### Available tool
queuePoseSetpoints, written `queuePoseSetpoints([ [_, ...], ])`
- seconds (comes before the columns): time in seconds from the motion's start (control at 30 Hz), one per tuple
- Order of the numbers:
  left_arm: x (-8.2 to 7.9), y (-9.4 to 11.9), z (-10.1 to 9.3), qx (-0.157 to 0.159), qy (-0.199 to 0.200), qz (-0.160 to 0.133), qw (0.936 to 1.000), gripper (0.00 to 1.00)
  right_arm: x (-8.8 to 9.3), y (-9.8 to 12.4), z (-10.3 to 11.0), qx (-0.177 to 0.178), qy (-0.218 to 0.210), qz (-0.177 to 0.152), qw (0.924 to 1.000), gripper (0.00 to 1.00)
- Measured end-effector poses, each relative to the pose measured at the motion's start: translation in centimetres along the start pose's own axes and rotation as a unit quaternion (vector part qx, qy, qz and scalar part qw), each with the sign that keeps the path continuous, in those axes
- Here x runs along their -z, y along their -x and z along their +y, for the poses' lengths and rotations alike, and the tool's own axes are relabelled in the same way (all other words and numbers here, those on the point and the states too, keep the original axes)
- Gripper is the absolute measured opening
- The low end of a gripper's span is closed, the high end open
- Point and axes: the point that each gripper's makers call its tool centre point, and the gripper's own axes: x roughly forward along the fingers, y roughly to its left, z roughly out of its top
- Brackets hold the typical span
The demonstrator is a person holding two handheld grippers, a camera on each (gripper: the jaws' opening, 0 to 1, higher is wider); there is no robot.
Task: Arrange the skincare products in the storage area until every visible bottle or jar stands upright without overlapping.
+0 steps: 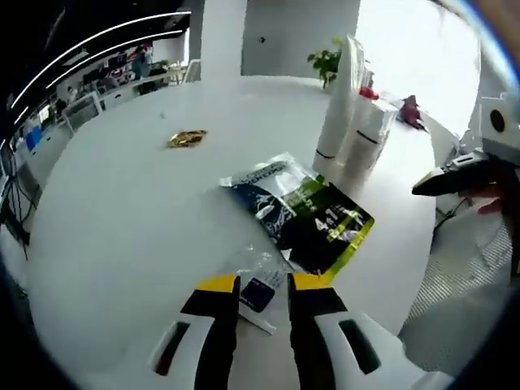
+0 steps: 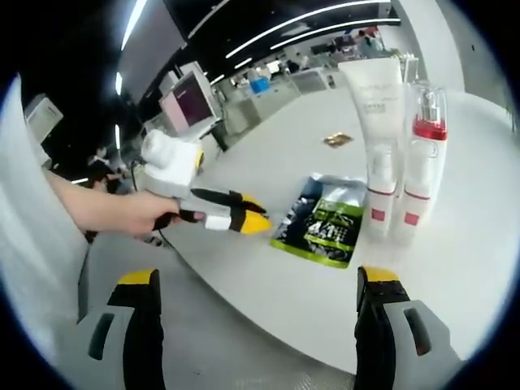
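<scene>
On the white table (image 1: 122, 211), directly ahead of the left gripper (image 1: 262, 284), lies a flat sachet pouch (image 1: 313, 215) printed in dark blue, black and green. In the left gripper view, the 2 yellow-tipped jaws stand a little apart, with a small clear packet (image 1: 258, 280) carrying a dark blue label lying on the table in the gap between them; whether the jaws touch it cannot be told. Beyond the pouch, up and to the right of the jaws, 2 skincare products stand upright just beside each other: a tall white tube (image 1: 340, 101) on its cap and a white pump bottle (image 1: 367, 130) with a red collar. A small gold wrapper (image 1: 187, 138) lies well apart from them, far ahead and to the left of the jaws.

In the right gripper view, the right gripper (image 2: 258, 288) hangs off the table edge with its 2 jaws spread wide and nothing between them. The pouch (image 2: 325, 219) lies ahead between the jaw lines, the tube (image 2: 379, 122) and pump bottle (image 2: 421, 154) upright behind it toward the right jaw. The left gripper (image 2: 248, 213) enters from the left, held in a hand (image 2: 142, 213), its tips near the pouch's left edge.
</scene>
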Motion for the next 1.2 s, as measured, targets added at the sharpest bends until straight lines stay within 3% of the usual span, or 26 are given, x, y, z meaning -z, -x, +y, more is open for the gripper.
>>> queuePoseSetpoints([
  [0.1, 0.4, -0.6, 0.5, -0.011, -0.039, 0.004, 0.9992, 0.21, 0.1, 0.0, 0.0, 0.0, 0.0, 0.002, 1.0, 0.99],
  [0.33, -0.4, -0.1, 0.0, 0.003, -0.057, -0.01, 0.9983, 0.21, 0.1, 0.0, 0.2, -0.001, -0.001, 0.003, 1.0, 0.99],
  [0.57, -0.1, 0.0, -0.2, 0.056, -0.078, -0.01, 0.9954, 0.21, 0.1, 0.0, 0.3, -0.002, 0.001, 0.006, 1.0, 0.98],
  [0.73, 0.7, -0.1, 0.7, 0.102, -0.097, -0.019, 0.9899, 0.21, 0.1, 0.0, 0.3, -0.003, 0.002, 0.005, 1.0, 0.99],
  [1.2, 1.2, 0.0, 1.0, 0.123, -0.09, -0.013, 0.9882, 0.22, 0.2, -0.1, 0.1, 0.0, 0.005, 0.006, 1.0, 0.99],
])
